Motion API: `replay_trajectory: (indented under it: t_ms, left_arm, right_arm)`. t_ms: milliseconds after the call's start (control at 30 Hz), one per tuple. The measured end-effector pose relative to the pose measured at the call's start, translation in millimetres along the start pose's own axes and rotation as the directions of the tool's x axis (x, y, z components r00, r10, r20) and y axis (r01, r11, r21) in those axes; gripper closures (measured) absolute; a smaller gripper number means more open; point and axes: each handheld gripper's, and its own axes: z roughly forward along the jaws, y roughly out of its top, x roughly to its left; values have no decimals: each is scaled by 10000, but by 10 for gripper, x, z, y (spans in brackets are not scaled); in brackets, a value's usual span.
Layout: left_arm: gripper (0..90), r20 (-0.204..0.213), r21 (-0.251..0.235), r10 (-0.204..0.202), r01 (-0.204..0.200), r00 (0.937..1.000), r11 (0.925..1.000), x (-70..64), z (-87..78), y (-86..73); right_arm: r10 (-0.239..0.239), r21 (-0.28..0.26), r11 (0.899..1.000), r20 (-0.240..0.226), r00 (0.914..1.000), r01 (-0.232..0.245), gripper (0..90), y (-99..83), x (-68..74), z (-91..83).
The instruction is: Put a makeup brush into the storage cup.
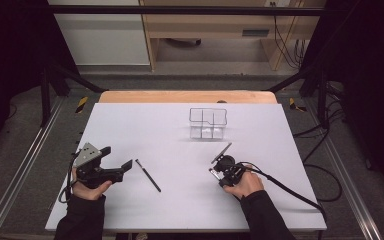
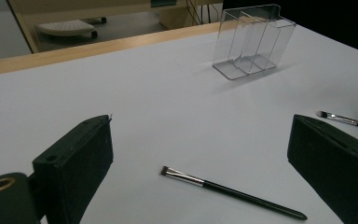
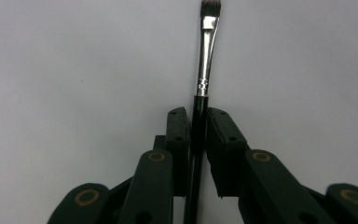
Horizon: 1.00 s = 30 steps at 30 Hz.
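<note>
Table: white sheet over a wooden top, its wood edge showing at my far side.
Floor: grey, cables trailing.
Beyond: pale wooden furniture.

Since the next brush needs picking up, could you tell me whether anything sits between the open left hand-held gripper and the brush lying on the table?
Nothing visible does. The left hand-held gripper is open, and the loose brush lies flat on bare white table just ahead of its jaws. The clear organizer stands well beyond it.
</note>
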Motion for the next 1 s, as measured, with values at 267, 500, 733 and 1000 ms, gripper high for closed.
replay_trajectory:
  t_ms: [267,500,733,1000]
  left_arm:
    - [62,6,-1,4,-4,10000,10000,1,-1,1]
    - [63,-2,-13,-4,4,10000,10000,4,-4,2]
    - [63,0,-4,3,-3,10000,10000,2,-1,3]
    - [63,-1,35,-1,1,10000,10000,-2,8,-1]
  right_arm:
    - [157,301,9994,48,9999,-158,839,42,45,-4]
    - [206,289,9994,117,9997,-209,840,47,44,-14]
    - [233,-200,9995,169,9996,-229,841,44,35,-149]
    - [443,-1524,9874,142,9989,-416,841,43,5,-390]
